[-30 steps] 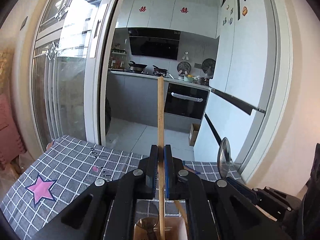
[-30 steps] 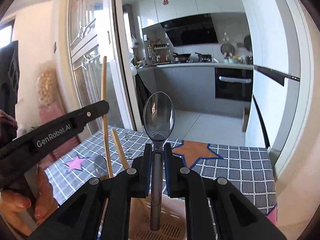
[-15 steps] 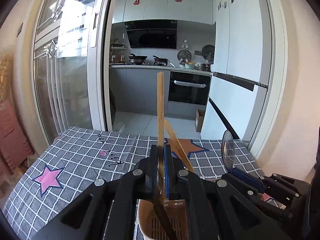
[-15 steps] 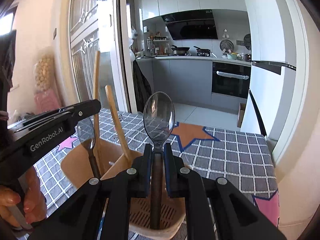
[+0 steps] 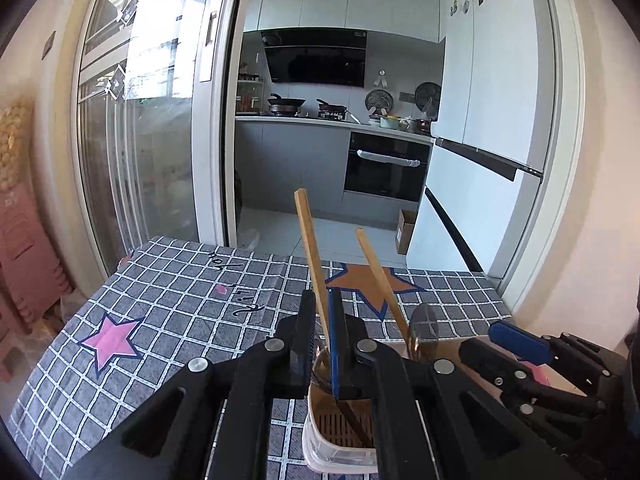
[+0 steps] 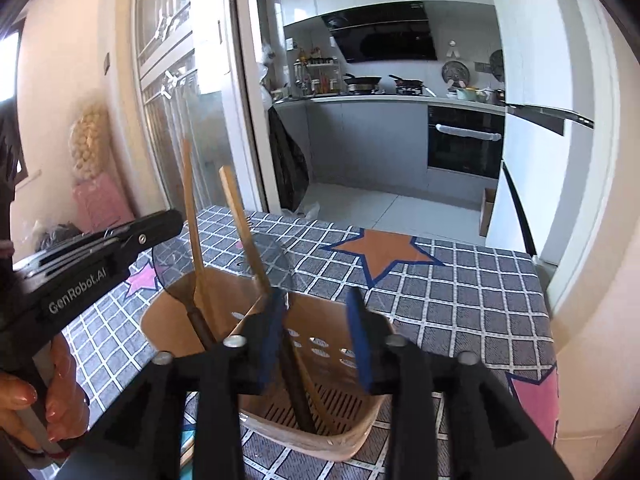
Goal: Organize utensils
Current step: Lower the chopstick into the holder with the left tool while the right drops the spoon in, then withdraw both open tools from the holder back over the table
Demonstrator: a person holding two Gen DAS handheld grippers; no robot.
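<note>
Left gripper (image 5: pixel 320 334): its jaws are clamping a wooden chopstick (image 5: pixel 310 248) that is tilting up-left above the utensil basket (image 6: pixel 224 320). Just right of it, a second chopstick (image 5: pixel 376 272) is leaning in the basket. Right gripper (image 6: pixel 316 344): its jaws are opening, no longer pressing the spoon (image 6: pixel 294 380) that is resting between them, handle down in the basket.
</note>
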